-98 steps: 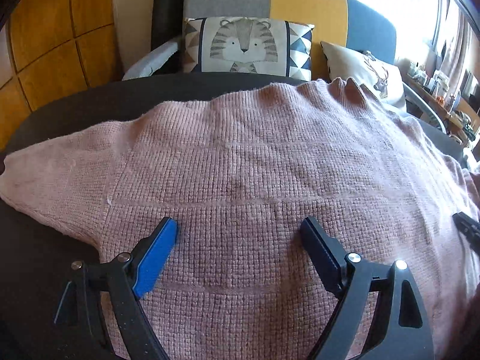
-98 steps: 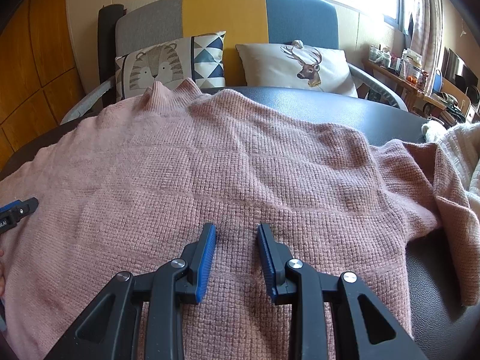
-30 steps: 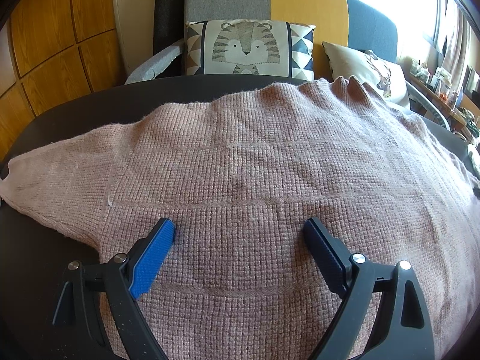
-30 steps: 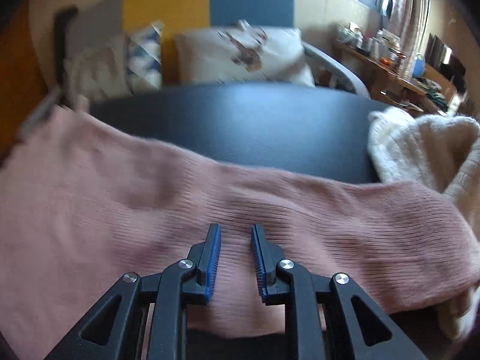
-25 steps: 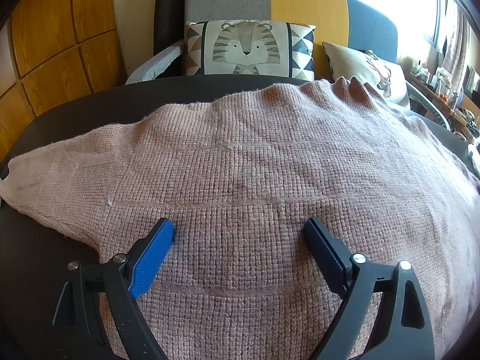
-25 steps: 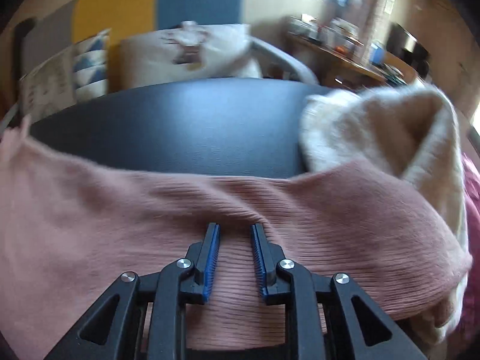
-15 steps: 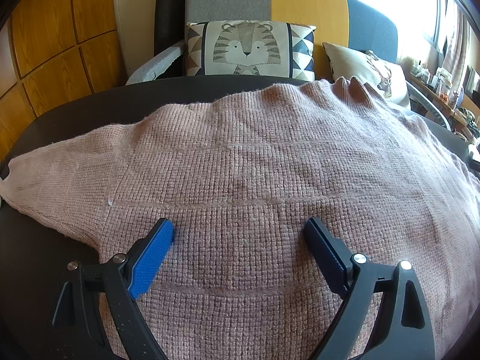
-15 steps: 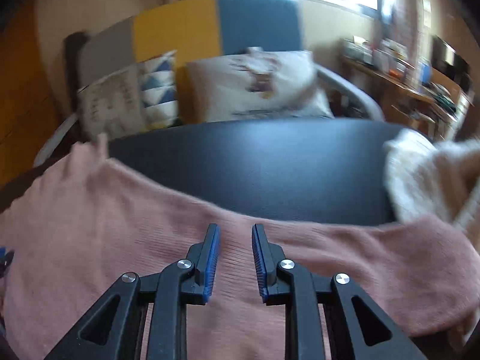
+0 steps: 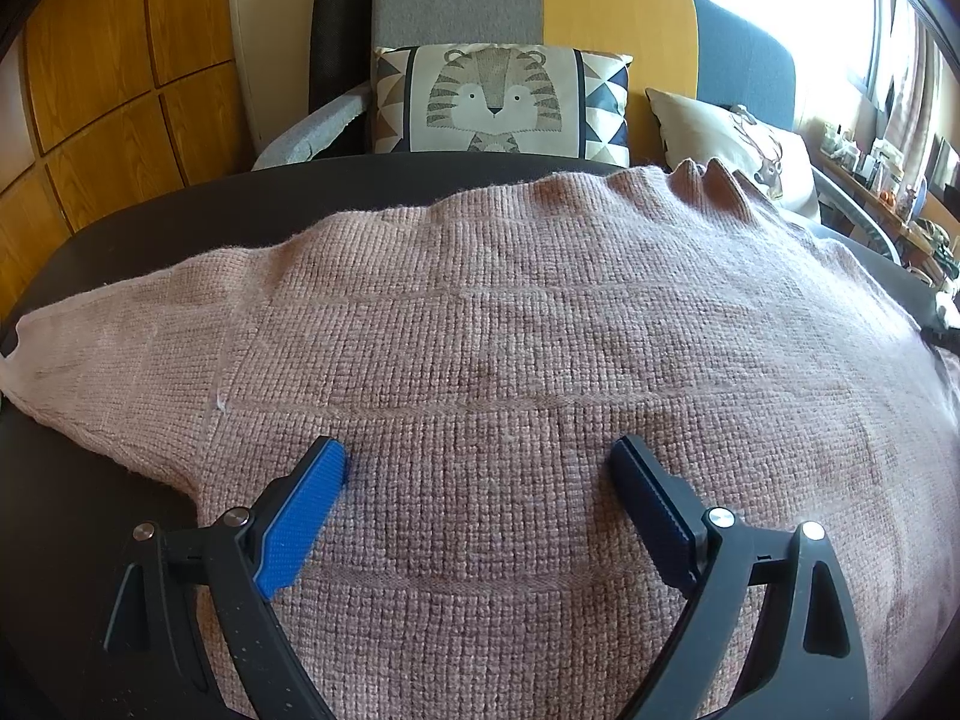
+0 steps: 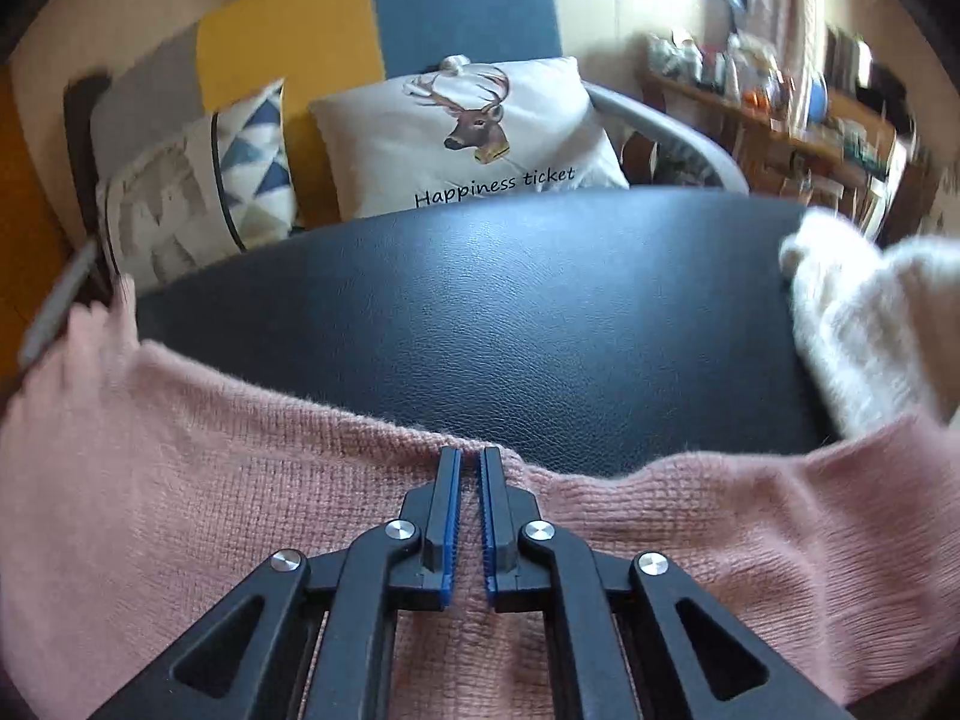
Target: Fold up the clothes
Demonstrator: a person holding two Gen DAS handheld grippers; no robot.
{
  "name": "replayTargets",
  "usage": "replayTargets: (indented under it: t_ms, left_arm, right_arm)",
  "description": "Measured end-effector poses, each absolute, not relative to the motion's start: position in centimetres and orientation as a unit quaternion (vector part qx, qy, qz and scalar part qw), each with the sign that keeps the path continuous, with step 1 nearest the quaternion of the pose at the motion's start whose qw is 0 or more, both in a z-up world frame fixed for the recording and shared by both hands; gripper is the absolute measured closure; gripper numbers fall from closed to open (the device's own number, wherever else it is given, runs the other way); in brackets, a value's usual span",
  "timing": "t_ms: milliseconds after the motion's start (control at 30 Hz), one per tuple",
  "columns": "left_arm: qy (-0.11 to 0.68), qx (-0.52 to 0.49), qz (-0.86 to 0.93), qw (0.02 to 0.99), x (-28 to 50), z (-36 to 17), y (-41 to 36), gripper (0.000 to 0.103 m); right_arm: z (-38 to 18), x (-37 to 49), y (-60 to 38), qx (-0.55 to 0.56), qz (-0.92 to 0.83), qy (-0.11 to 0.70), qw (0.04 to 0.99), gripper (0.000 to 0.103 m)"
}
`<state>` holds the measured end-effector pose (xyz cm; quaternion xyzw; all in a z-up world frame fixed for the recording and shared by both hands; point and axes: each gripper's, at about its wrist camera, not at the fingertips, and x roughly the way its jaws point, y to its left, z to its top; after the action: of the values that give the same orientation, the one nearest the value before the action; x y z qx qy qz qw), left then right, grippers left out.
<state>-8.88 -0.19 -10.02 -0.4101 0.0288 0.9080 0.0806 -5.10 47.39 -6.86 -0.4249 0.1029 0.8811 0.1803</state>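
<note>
Sweater [image 9: 510,360] lay flat and unfolded across the dark table [image 10: 510,312]; left claw [image 9: 480,474] gaped wide above it, right claw [image 10: 471,468] was closing on the far sleeve edge, first fold pending.

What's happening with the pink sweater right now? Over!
Left tool open over pink sweater. Right tool closing at its sleeve edge. White knit sits right; nothing blocking.
</note>
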Motion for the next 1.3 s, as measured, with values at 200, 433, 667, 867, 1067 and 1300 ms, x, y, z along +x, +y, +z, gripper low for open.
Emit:
replayTargets:
  t_ms: [200,433,667,867,1067,1300]
  left_arm:
    - [0.026,-0.409,0.909,0.082,-8.7,-10.0,-0.1,0.010]
    - [0.025,-0.407,0.910,0.080,-8.5,-10.2,-0.1,0.010]
    - [0.025,-0.407,0.909,0.080,-8.3,-10.2,0.1,0.009]
    - [0.023,-0.411,0.908,0.082,-8.6,-10.2,0.1,0.009]
    - [0.025,-0.412,0.907,0.082,-8.8,-10.1,0.0,0.009]
    - [0.028,-0.416,0.905,0.082,-9.0,-10.1,0.2,0.009]
  right_arm:
    - [-5.0,-8.4,41.1,-0.417,0.902,0.068,0.087,0.093]
    - [-5.9,-8.7,39.6,-0.449,0.880,-0.004,0.154,0.087]
    - [-5.1,1.3,39.8,-0.424,0.891,0.157,0.049,0.086]
    - [-7.3,7.1,44.2,-0.420,0.878,0.168,0.154,0.099]
    - [-3.5,11.6,41.6,-0.388,0.900,0.177,0.089,0.095]
    - [-5.5,15.2,38.3,-0.392,0.894,0.206,0.067,0.095]
